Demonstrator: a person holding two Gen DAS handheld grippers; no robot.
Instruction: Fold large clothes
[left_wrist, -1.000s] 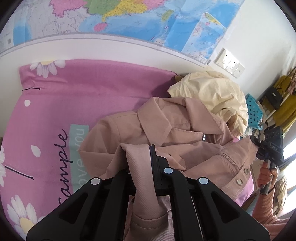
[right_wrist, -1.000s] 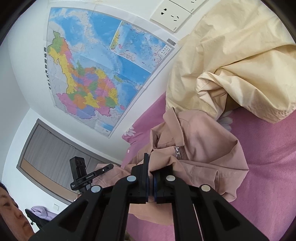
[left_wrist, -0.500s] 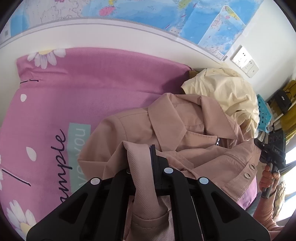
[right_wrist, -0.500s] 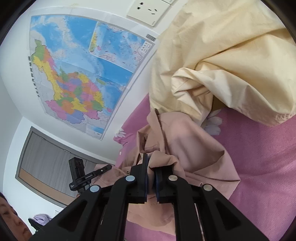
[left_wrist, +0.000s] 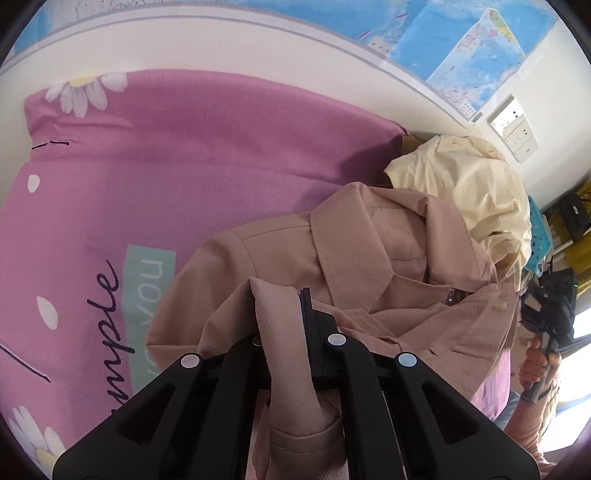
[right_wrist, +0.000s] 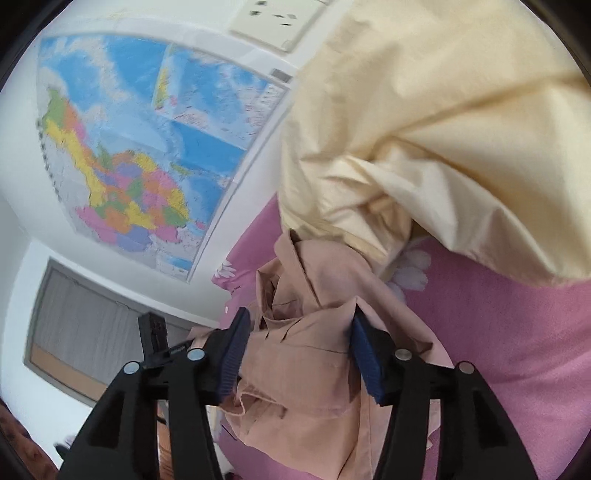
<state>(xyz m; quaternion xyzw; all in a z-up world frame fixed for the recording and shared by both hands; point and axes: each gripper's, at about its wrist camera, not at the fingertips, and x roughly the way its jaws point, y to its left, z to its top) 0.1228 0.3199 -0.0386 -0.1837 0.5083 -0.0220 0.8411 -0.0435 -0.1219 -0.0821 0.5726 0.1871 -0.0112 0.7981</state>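
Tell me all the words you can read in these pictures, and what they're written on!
"you": on the teal patch printed on the pink bedsheet.
"mple": dark script beside that patch, on the same sheet; its first letters are hidden by the left gripper.
Wall map: its labels are too small and blurred to read.
Pink jacket and cream garment: no words.

Dusty-pink jacket (left_wrist: 332, 258), cream garment (left_wrist: 461, 184), pink bedsheet (left_wrist: 184, 166) (daisy-printed).

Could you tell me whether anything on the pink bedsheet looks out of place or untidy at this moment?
Yes. A cream-yellow garment lies crumpled in a heap at the wall end of the pink daisy-print bedsheet, against the dusty-pink jacket's collar. The jacket itself is bunched, not flat.
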